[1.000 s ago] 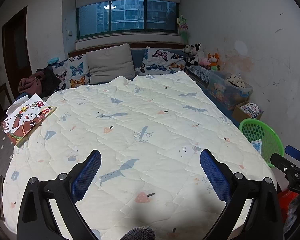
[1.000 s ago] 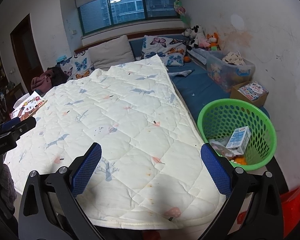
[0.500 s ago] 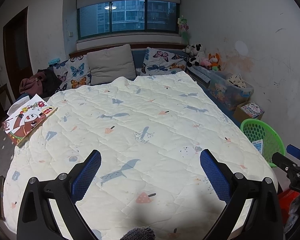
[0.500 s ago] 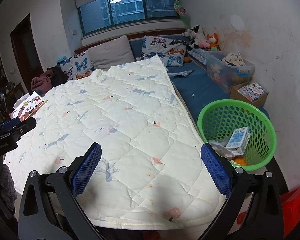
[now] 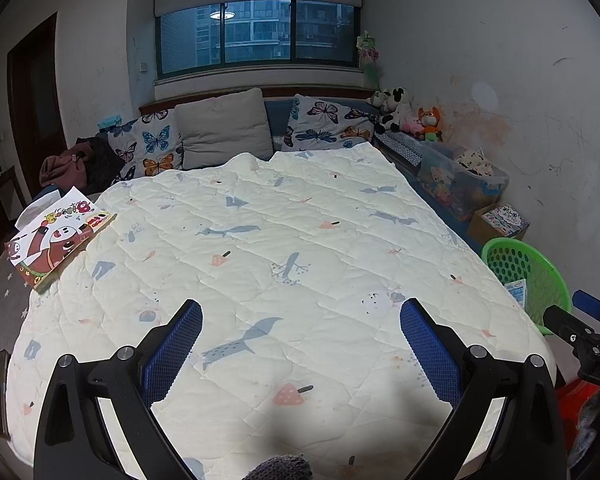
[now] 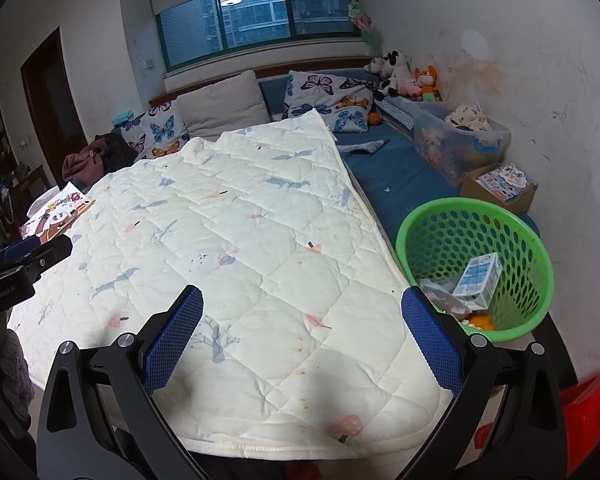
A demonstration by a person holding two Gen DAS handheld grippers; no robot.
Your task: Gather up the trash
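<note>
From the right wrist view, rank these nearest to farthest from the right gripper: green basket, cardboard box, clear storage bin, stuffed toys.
From the right gripper:
1. Green basket, just off its right finger, on the blue mattress edge.
2. Cardboard box, behind the basket by the wall.
3. Clear storage bin, farther along the wall.
4. Stuffed toys, in the far corner.

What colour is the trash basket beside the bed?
Bright green, perforated plastic basket; clearest in the right wrist view.

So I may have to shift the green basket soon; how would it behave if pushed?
The green basket looks like thin perforated plastic, so probably light and easy to slide. With only a carton and some wrappers inside, a push near the rim might tip it.
</note>
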